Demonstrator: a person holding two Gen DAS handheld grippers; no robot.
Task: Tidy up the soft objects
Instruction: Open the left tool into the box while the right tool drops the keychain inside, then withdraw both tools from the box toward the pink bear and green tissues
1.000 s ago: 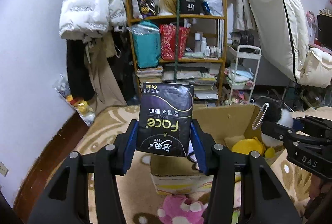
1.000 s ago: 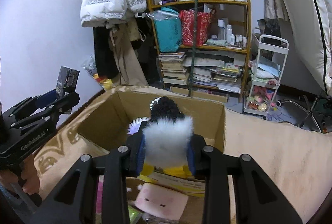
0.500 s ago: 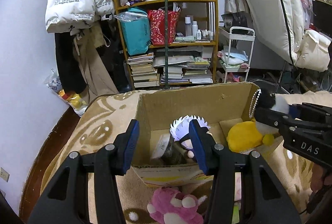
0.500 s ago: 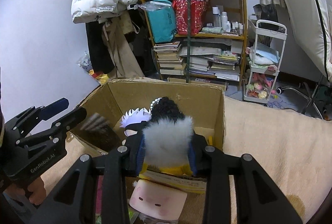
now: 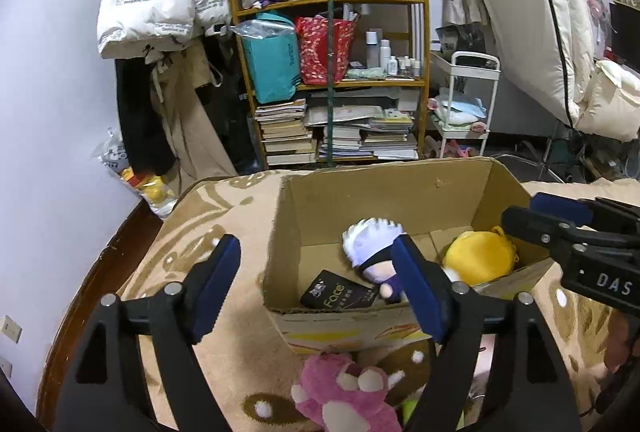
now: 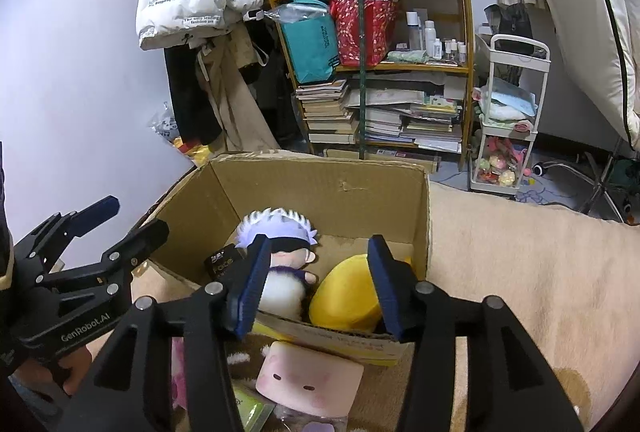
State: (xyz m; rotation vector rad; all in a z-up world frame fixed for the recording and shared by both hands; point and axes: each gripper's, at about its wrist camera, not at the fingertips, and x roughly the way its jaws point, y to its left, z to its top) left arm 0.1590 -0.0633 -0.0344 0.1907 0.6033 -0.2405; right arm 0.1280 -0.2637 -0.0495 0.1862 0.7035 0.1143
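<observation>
Inside cardboard box, tissue pack reads "Face".

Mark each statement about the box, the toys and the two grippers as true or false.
1. The black Face tissue pack lies inside the cardboard box. True.
2. The left gripper is clamped on the tissue pack. False: its jaws are open and empty.
3. The yellow plush is in the box beside the white-haired doll. True.
4. The pink bear plush is inside the box. False: it lies on the blanket in front of the box.
5. The right gripper holds nothing. True.
</observation>
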